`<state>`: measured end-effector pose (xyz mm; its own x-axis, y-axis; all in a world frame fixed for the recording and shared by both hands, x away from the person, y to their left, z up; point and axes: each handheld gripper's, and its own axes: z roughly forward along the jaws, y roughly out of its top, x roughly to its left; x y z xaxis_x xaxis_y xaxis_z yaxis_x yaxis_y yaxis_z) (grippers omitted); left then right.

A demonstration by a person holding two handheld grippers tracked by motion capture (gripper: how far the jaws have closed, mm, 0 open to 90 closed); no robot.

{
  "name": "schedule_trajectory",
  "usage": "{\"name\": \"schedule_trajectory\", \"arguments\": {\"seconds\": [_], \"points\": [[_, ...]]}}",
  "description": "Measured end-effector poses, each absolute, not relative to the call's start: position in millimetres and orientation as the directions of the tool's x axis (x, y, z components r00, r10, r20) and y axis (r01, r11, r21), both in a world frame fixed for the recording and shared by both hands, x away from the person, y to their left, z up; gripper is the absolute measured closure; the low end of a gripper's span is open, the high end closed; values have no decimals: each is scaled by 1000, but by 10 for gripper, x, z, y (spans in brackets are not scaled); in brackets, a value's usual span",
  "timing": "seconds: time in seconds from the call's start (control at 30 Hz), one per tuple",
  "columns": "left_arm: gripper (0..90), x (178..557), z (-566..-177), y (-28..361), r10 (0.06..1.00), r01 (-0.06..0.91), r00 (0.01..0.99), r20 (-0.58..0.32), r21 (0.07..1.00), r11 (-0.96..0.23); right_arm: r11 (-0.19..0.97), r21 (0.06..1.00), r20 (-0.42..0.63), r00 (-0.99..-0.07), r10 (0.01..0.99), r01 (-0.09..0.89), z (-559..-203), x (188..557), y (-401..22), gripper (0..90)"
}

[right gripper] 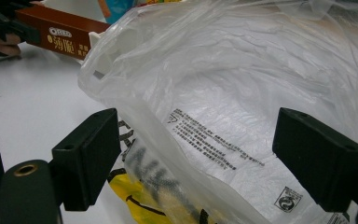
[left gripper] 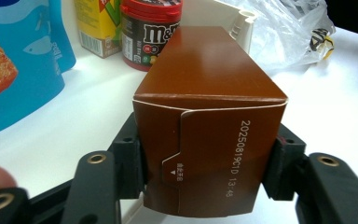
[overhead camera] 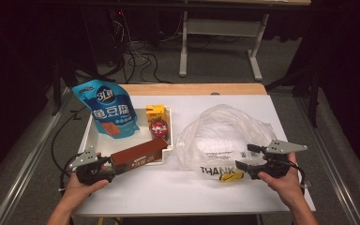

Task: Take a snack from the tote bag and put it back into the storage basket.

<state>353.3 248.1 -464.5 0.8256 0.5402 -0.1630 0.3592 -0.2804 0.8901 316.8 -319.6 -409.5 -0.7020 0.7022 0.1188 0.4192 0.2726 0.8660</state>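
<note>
The left gripper [left gripper: 205, 163] was clamped on the near end of the brown box [left gripper: 205, 116], whose far end rested on the rim of the white tray [overhead camera: 93, 131] ahead. The box looked light, stiff and glossy, so a hold across its narrow sides suited. The right gripper [right gripper: 196, 158] stood open around the soft, crinkly plastic bag [right gripper: 242, 93].

The left gripper [overhead camera: 104, 165] clamps a brown box [overhead camera: 138, 154] lying across the white tray's [overhead camera: 92, 130] five-o'clock corner; the right gripper [overhead camera: 247, 157] meets the plastic bag [overhead camera: 220, 133].
</note>
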Motion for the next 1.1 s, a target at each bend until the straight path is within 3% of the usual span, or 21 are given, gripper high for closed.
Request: {"name": "schedule_trajectory", "arguments": {"seconds": [0.27,0.67,0.77,0.87,0.93,1.1], "points": [[269,3463,-4570,2461,600,380,785,-153,884,-271,276,863,120,-703,701,422,-4116,3171,-3198,157],[305,3133,-4393,2559,776,358,620,-114,922,-151,286,858,118,-707,698,426,-4135,3160,-3187,157],[414,3070,-4390,2564,809,369,581,-90,915,-163,289,858,117,-710,695,425,-4137,3161,-3178,157],[699,3104,-4443,2541,823,420,555,-116,894,-158,289,857,120,-710,694,427,-4146,3165,-3172,158],[808,3163,-4478,2493,844,460,520,-132,876,-146,291,855,119,-710,694,428,-4148,3165,-3164,158],[875,3332,-4586,2293,837,512,521,-168,846,-149,292,854,120,-709,695,431,-4163,3171,-3151,160]]}}
